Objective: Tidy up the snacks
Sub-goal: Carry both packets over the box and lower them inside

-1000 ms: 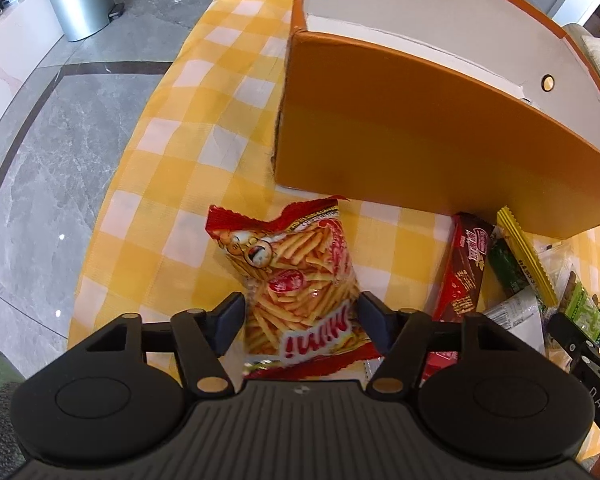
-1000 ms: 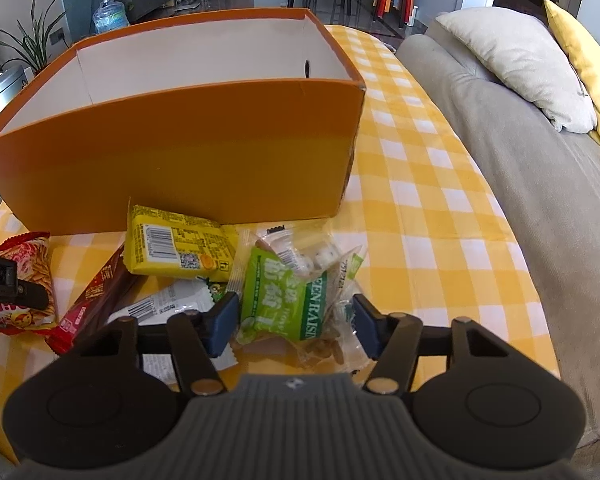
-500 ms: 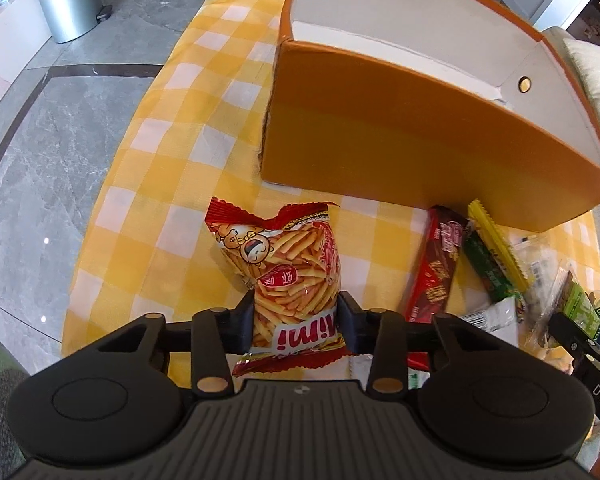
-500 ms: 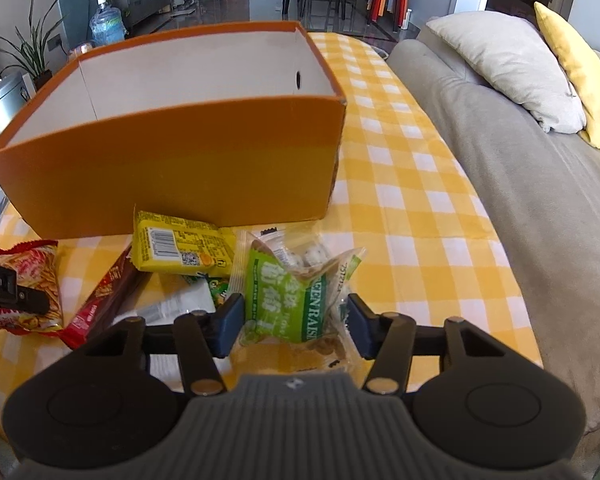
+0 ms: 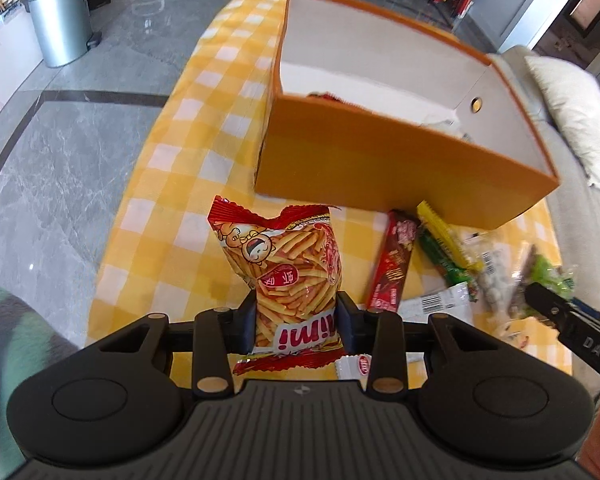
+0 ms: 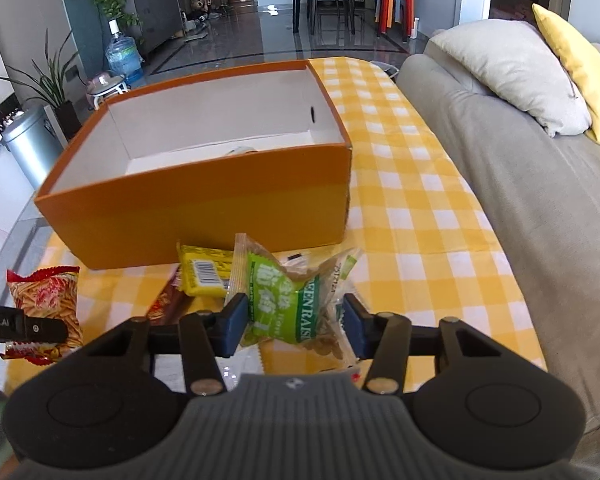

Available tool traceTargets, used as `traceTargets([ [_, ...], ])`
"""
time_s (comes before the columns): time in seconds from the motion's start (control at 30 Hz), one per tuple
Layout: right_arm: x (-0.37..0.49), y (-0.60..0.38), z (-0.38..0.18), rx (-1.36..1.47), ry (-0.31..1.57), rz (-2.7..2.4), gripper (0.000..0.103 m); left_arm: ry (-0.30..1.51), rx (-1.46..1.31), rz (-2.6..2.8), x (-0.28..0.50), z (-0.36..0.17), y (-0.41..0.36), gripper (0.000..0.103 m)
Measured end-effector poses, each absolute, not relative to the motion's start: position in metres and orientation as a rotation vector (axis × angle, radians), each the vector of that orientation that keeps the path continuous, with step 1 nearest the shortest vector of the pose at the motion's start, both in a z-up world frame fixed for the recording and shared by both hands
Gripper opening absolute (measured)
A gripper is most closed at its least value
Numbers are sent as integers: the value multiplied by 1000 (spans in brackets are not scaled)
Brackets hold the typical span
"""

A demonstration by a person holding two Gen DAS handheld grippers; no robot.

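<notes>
Left wrist view: biggest thing is the orange box [image 5: 400, 168], open top, white inside, sitting on the yellow checked tablecloth [image 5: 172, 184]. A bit of wrapper shows at the bottom, so it's not empty. Rigid walls, easy drop target.

Loose pile just in front of the box: a brown bar [image 5: 394, 264], a yellow packet [image 6: 204, 276], a green strip and some clear-wrapped bits, overlapping. All light and thin, so judging by looks they'd slide on the cloth if nudged.

Left gripper [image 5: 298, 324]: jaws have just been closing, now pinching the red chip bag [image 5: 288, 268] low down, near the bottom seam, squeezing in its sides. Bag stands up above the pads and looks clear of the cloth. Puffy, air-filled, light; sticks inside are brittle, so I'd say a gentle grip is enough. Film is glossy; holding near the crimped seam should stop it slipping out.

Right wrist view: right gripper [image 6: 294, 326], jaws also just closing, pinching the green raisin bag [image 6: 288, 300] across its middle. The film is bunched between the pads, ends flaring out either side. Soft, crinkly, lumpy filling, not fragile. Clear film is slick; a mid-body grip on the bunched part looks secure enough. A second clear packet seems tucked against it; can't tell if it's caught too.
</notes>
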State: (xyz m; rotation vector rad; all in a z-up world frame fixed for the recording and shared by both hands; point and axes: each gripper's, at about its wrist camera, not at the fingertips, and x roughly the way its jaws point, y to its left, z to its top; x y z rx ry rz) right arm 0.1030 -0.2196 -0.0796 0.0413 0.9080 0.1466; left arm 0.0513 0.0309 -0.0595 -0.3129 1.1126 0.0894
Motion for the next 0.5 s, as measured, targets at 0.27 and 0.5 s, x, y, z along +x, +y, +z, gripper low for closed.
traceTargets([
  [0.27,96,-216,-69,59,902,189,40,1027,-303,35,44,-24,24,43],
  [0.5,98,-216,-54,47,879,216,37,962,-270,-18,54,5,16,43],
])
